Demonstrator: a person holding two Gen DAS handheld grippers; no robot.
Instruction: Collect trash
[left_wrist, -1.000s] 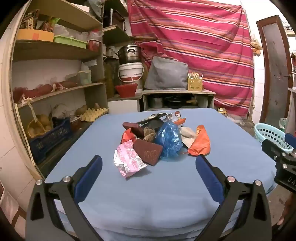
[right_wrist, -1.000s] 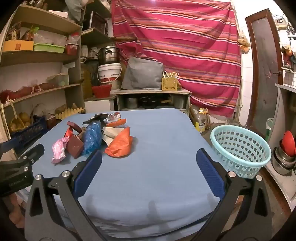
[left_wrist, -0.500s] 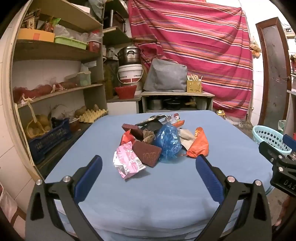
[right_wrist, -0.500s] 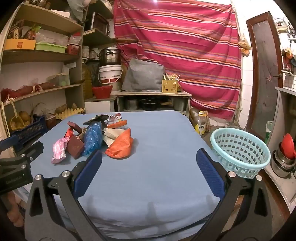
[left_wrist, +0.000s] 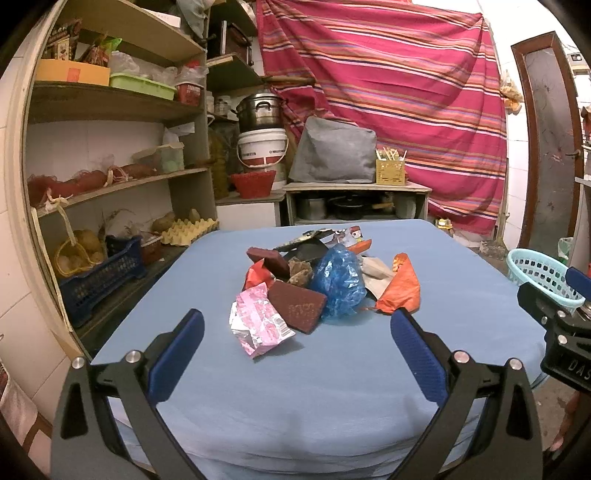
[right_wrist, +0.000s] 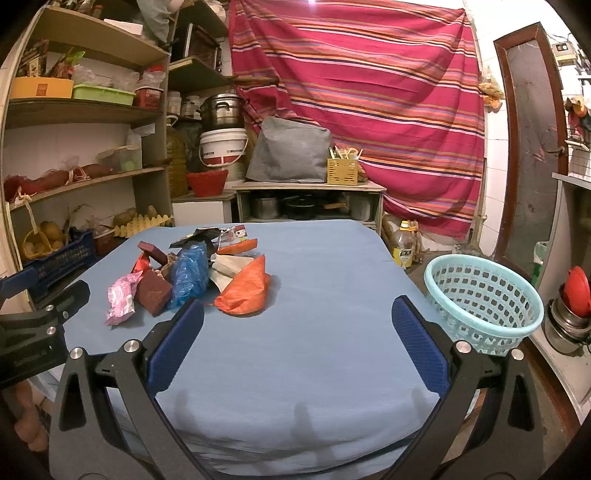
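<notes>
A pile of trash lies mid-table on the blue cloth: a pink foil wrapper (left_wrist: 258, 325), a dark red packet (left_wrist: 297, 306), a crumpled blue plastic bag (left_wrist: 340, 280) and an orange wrapper (left_wrist: 400, 291). From the right wrist these are the pink wrapper (right_wrist: 120, 299), blue bag (right_wrist: 190, 275) and orange wrapper (right_wrist: 245, 291). My left gripper (left_wrist: 295, 354) stands open just short of the pink wrapper, holding nothing. My right gripper (right_wrist: 297, 343) is open over bare cloth, right of the pile. A turquoise basket (right_wrist: 480, 295) stands beyond the table's right edge.
Wooden shelves (left_wrist: 110, 107) with boxes, potatoes and a blue crate (left_wrist: 99, 280) line the left side. A low cabinet (left_wrist: 354, 201) with pots stands behind the table under a striped curtain. A bottle (right_wrist: 404, 249) stands on the floor near the basket (left_wrist: 537, 271).
Both grippers have drifted slightly and stayed open. The trash pile and the basket have not moved.
</notes>
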